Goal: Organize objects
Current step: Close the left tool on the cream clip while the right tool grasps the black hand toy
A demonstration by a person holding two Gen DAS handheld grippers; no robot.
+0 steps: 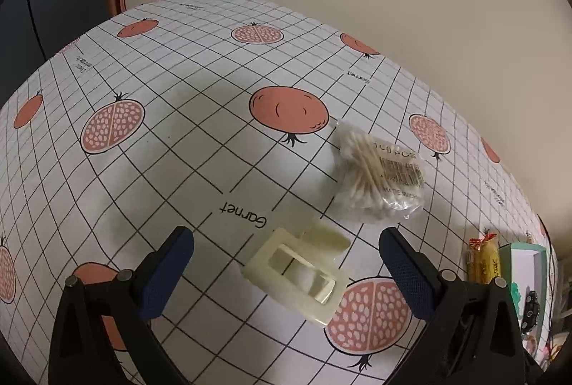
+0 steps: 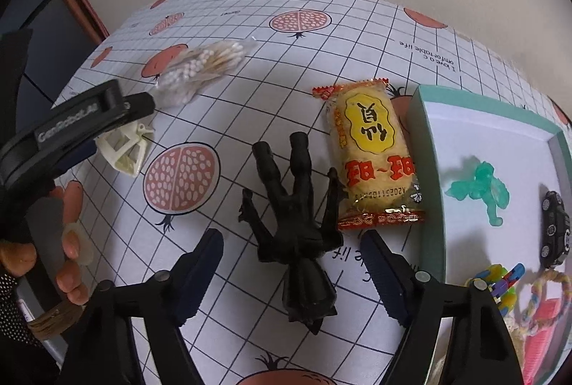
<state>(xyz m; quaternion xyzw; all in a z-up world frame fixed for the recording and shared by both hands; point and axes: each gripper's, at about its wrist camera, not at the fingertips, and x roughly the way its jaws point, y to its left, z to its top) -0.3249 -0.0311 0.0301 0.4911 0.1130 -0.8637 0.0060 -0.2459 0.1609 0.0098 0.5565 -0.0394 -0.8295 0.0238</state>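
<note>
Here we note the teal-walled box (image 2: pixel 425 149) at the table's right, holding a translucent green figure (image 2: pixel 482 191), a black toy car (image 2: pixel 554 227), a multicoloured block piece (image 2: pixel 500 281) and a pink item partly hidden. Left gripper (image 1: pixel 286 259): jaws wide apart, straddling a cream plastic frame (image 1: pixel 296 274) without touching it. Right gripper (image 2: pixel 291 263): jaws spread, empty, either side of a black plastic figure (image 2: pixel 296 224). Crinkly snack packet (image 2: pixel 371 156) lies just beside the box. Bagged cotton swabs (image 1: pixel 379 170) sit further back. Gridded tablecloth (image 1: pixel 178 152) is bare at left.
</note>
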